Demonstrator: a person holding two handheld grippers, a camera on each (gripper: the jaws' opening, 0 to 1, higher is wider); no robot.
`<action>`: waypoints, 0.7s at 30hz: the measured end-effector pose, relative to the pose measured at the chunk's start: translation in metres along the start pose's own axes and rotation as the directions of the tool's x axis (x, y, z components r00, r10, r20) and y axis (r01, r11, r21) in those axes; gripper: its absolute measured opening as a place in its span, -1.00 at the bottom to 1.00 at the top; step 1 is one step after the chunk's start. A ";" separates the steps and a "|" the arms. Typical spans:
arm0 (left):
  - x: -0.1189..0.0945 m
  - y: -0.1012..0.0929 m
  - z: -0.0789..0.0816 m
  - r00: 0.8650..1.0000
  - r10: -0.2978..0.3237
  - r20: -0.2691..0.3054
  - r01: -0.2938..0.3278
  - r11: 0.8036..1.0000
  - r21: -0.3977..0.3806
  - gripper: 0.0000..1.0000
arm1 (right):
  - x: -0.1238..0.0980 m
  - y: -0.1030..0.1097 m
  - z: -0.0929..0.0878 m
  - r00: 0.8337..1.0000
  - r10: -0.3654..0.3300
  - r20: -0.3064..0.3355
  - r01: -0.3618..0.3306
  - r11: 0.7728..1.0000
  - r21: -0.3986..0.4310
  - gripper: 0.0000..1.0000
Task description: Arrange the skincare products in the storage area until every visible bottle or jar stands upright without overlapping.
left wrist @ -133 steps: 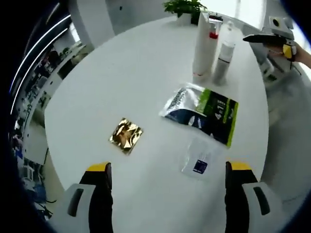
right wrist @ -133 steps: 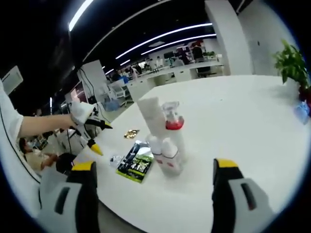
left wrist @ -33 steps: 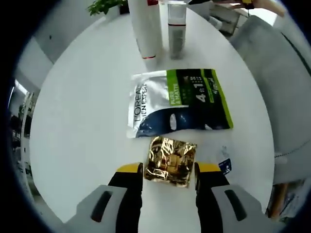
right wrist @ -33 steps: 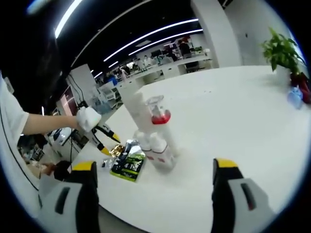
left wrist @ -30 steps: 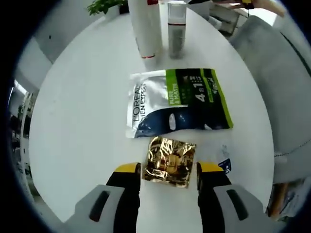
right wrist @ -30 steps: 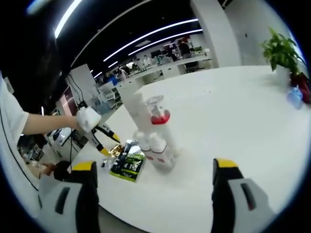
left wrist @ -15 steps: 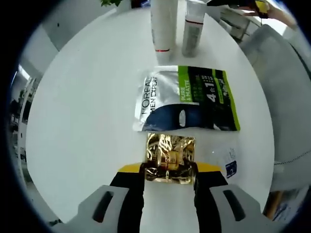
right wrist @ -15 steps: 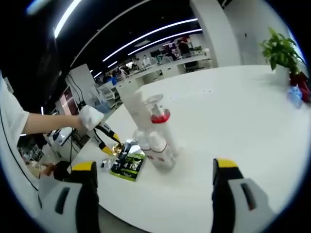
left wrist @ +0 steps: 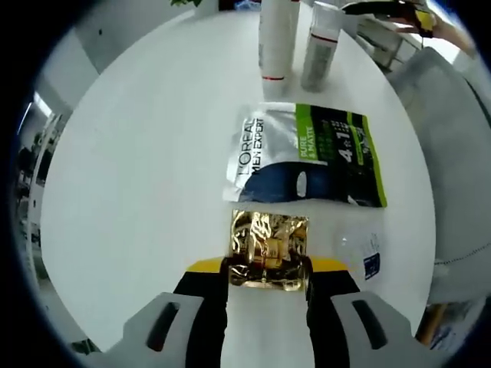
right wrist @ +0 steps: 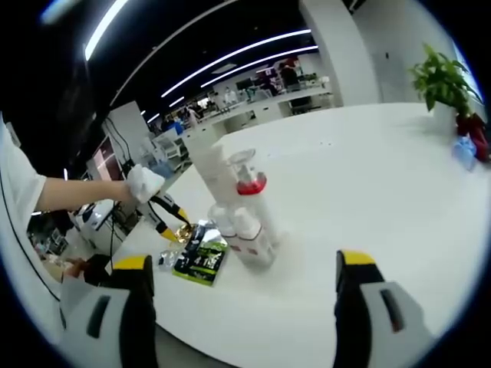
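Note:
My left gripper point(left wrist: 266, 268) is shut on the near edge of a crinkled gold sachet point(left wrist: 268, 247), its yellow-tipped jaws pressed to both sides. Beyond it a silver, navy and green pouch point(left wrist: 311, 157) lies flat on the white table point(left wrist: 138, 153). Farther off, a tall white tube point(left wrist: 276, 38) and a grey bottle point(left wrist: 320, 46) stand upright. My right gripper point(right wrist: 244, 264) hangs open above the table with nothing between its jaws. In the right gripper view, a white tube point(right wrist: 211, 172), a red-collared pump bottle point(right wrist: 249, 184) and two small white bottles point(right wrist: 245, 234) stand clustered beside the pouch point(right wrist: 199, 261).
A small clear sachet with a blue label point(left wrist: 366, 257) lies to the right of the gold one. A potted plant point(right wrist: 445, 77) and a blue object point(right wrist: 466, 149) sit at the far side of the table. A person's sleeve and gloved hand point(right wrist: 138, 184) hold the left gripper.
The left jaws closed from beside the gold sachet onto it. The sachet now stays fixed between them while the pouch and bottles slide away in that view. The right gripper has stayed open.

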State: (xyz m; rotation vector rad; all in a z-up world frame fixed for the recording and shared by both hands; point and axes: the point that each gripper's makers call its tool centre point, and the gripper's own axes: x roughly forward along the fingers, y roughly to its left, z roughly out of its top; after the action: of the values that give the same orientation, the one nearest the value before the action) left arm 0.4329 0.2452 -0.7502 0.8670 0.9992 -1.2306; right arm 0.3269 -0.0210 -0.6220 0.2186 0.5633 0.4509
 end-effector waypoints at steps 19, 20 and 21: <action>-0.007 -0.002 -0.001 1.000 0.021 -0.006 -0.021 0.999 -0.031 -0.14 | -0.001 0.001 0.001 1.000 0.002 0.002 -0.002 1.000 -0.002 0.98; -0.009 -0.002 -0.001 1.000 0.026 -0.005 -0.026 0.999 -0.032 -0.13 | -0.001 0.001 0.001 1.000 0.004 0.003 -0.004 1.000 -0.002 0.98; -0.010 -0.002 -0.001 1.000 0.028 -0.004 -0.029 0.999 -0.033 -0.12 | -0.001 0.002 0.001 1.000 0.004 0.005 -0.004 1.000 -0.003 0.98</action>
State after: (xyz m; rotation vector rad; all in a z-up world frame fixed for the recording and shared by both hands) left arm 0.4302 0.2494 -0.7413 0.8550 1.0042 -1.1857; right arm 0.3264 -0.0201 -0.6202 0.2181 0.5578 0.4553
